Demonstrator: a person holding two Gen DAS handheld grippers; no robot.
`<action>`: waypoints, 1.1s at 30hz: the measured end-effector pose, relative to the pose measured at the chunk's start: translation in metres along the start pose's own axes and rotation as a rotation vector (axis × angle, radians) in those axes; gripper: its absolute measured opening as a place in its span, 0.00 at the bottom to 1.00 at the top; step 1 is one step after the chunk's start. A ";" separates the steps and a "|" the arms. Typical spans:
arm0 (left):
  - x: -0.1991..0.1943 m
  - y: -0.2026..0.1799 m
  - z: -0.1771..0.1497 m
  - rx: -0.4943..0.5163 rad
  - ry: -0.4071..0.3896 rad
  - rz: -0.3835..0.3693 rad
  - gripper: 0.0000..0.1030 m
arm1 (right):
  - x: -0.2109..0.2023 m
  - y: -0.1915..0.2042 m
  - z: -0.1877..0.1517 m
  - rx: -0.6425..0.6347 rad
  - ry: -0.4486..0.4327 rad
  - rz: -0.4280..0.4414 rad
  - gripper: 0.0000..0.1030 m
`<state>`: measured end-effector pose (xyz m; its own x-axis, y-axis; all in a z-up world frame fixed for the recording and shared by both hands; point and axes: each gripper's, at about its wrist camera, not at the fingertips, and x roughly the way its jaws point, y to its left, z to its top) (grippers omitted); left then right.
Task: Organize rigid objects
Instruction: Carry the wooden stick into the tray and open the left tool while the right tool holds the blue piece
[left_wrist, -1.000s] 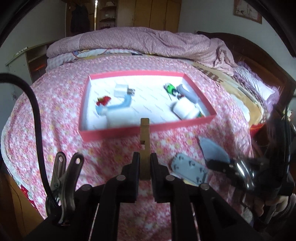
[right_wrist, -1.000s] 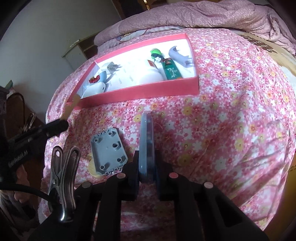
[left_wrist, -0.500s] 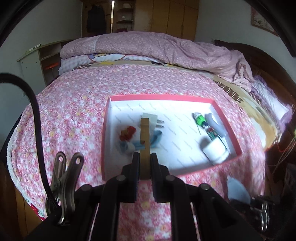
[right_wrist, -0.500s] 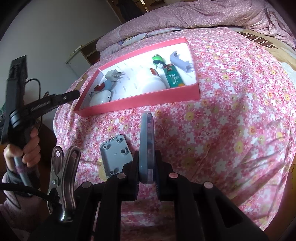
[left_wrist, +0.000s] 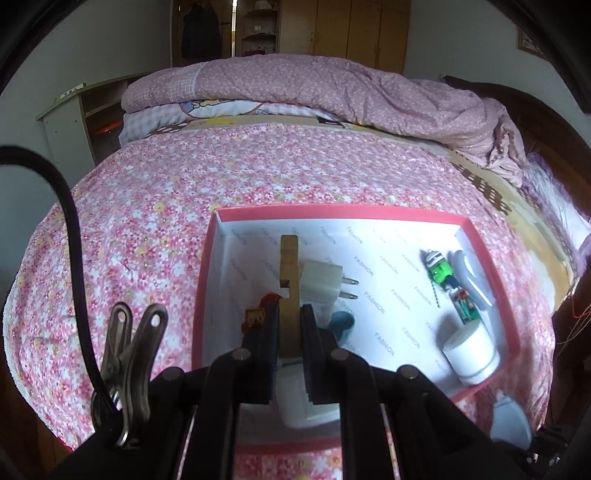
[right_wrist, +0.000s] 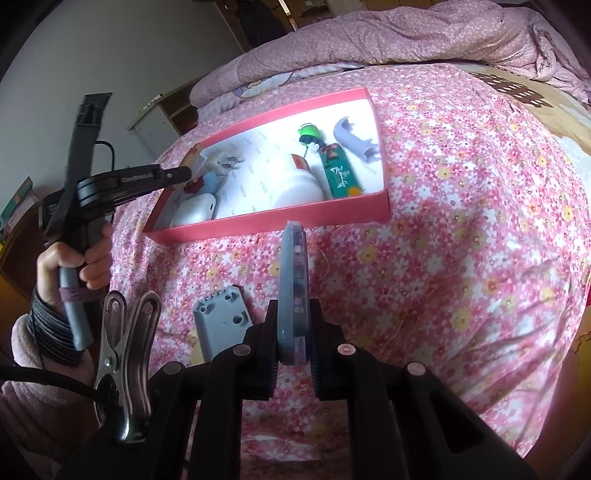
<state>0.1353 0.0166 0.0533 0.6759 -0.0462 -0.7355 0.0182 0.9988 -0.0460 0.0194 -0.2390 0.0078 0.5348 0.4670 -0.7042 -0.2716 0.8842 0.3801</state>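
Note:
My left gripper (left_wrist: 289, 314) is shut on a flat tan wooden piece (left_wrist: 289, 266) that stands on edge over the left part of the red box (left_wrist: 332, 212). The right wrist view shows the same left gripper (right_wrist: 177, 173) above the box's left end. Below the wooden piece lie a white plug adapter (left_wrist: 325, 282), a red toy (left_wrist: 258, 314) and a white case (left_wrist: 306, 402). My right gripper (right_wrist: 293, 332) is shut on a thin grey-blue flat object (right_wrist: 293, 273), held on edge above the bedspread in front of the box (right_wrist: 277, 221).
A grey plastic plate (right_wrist: 221, 321) lies on the flowered bedspread (right_wrist: 461, 240) left of my right gripper. In the box's right part are a white jar (left_wrist: 469, 354), a green tube (left_wrist: 463, 308), a green figure keychain (left_wrist: 439, 269) and a lilac holder (left_wrist: 469, 273). A rolled quilt (left_wrist: 332, 85) lies beyond.
My left gripper has carried the wooden piece forward from in front of the box to above its left part. The right gripper has hardly moved.

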 end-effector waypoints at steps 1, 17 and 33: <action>0.003 0.000 -0.001 0.003 0.005 0.000 0.11 | 0.000 0.001 0.000 -0.004 -0.001 -0.001 0.14; 0.019 -0.009 0.009 0.038 -0.003 0.016 0.25 | -0.001 0.000 0.006 -0.017 0.002 -0.028 0.14; -0.001 -0.011 0.001 0.012 0.024 0.026 0.37 | 0.002 -0.002 0.004 -0.019 0.021 -0.030 0.14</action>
<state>0.1350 0.0057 0.0552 0.6585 -0.0204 -0.7523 0.0101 0.9998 -0.0183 0.0239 -0.2402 0.0080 0.5265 0.4402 -0.7274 -0.2705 0.8978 0.3475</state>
